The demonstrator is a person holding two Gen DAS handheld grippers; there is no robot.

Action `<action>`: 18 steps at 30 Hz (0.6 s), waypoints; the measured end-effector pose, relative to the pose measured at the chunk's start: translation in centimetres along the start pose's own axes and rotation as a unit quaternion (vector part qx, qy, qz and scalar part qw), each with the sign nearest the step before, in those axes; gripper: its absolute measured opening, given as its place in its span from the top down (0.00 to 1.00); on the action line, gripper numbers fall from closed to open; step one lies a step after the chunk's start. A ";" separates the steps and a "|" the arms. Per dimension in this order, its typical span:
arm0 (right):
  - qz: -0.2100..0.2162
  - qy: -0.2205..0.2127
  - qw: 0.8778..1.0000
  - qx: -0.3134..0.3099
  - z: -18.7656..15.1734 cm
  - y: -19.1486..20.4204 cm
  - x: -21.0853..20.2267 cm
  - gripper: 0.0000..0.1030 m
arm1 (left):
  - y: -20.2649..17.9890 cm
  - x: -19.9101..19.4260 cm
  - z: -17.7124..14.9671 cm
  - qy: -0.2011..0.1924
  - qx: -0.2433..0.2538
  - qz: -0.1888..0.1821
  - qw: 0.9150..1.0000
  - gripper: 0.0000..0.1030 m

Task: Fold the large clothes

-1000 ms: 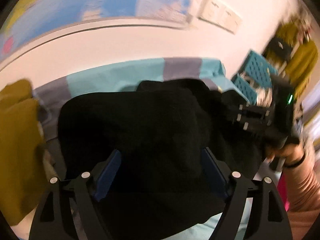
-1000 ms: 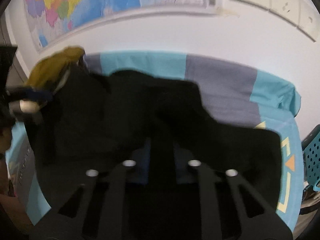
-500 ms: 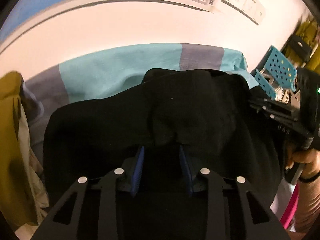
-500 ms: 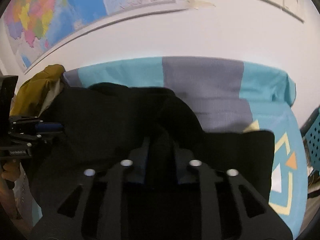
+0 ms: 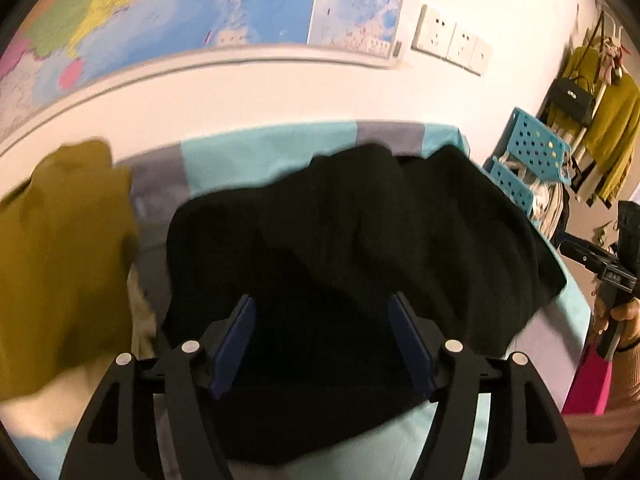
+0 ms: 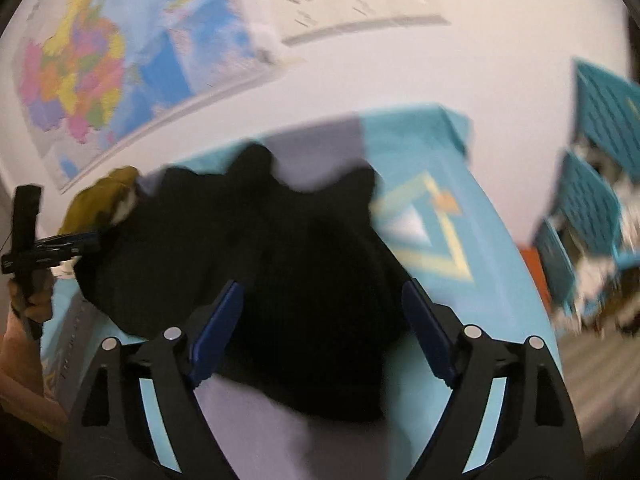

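garment: black garment [image 5: 360, 248] bunched on cloth, dead ahead of both grippers
L grip: left gripper [image 5: 322, 344] spread, empty
R grip: right gripper [image 6: 320, 324] spread, empty
nearer: neither, both just over near hem

A table under a teal-and-grey cloth [image 5: 256, 152] carries a bunched black garment [image 5: 360, 240] beside a mustard garment [image 5: 60, 240].

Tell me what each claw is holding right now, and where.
Nothing: left claw and right claw are both open over the black garment.
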State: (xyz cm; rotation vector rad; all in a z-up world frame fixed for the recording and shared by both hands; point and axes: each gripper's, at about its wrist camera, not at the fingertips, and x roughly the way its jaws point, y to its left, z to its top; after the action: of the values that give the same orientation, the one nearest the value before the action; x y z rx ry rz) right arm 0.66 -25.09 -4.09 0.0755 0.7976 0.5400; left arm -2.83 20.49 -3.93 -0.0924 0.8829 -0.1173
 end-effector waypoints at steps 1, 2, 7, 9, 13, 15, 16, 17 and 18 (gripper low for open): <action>0.009 0.008 1.000 0.014 -1.2 -0.8 -0.1 0.20 | 0.1 -0.3 -1.0 0.003 0.001 0.000 1.000 0.35; 0.017 0.016 1.000 0.020 -2.0 -1.1 0.1 0.20 | 0.1 -0.4 -1.5 0.005 -0.001 -0.002 1.000 0.34; 0.033 0.025 0.999 0.022 -3.9 -1.0 1.9 0.46 | 0.5 -0.7 -4.7 0.003 -0.003 0.004 1.000 0.27; 0.055 0.018 0.998 0.024 -3.8 -0.8 1.9 0.68 | 0.3 -0.5 -5.5 0.003 0.006 0.012 1.000 0.26; 0.057 -0.037 0.997 0.022 -2.1 -0.8 -1.5 0.87 | 0.4 0.2 -5.8 0.015 0.005 0.045 0.999 0.43; 0.040 -0.073 0.996 0.015 -0.9 -0.7 -3.8 0.90 | 1.1 0.0 -5.5 0.014 -0.008 0.044 0.999 0.56; 0.034 -0.088 0.995 0.013 -0.2 -0.6 -5.0 0.90 | 1.7 0.0 -5.4 0.013 -0.021 0.043 0.999 0.60; 0.028 -0.099 0.995 0.008 0.2 -0.5 -5.7 0.91 | 2.2 0.1 -5.3 0.016 -0.033 0.041 0.998 0.66; 0.003 -0.111 0.994 0.009 0.4 -0.6 -5.9 0.93 | 2.5 0.2 -5.3 0.019 -0.040 0.038 0.998 0.69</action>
State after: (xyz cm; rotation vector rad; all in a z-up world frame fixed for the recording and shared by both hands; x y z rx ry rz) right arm -2.13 -28.46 -0.04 0.1511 0.5854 0.5201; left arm -6.68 22.81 -7.79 -0.1313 0.9273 -0.0137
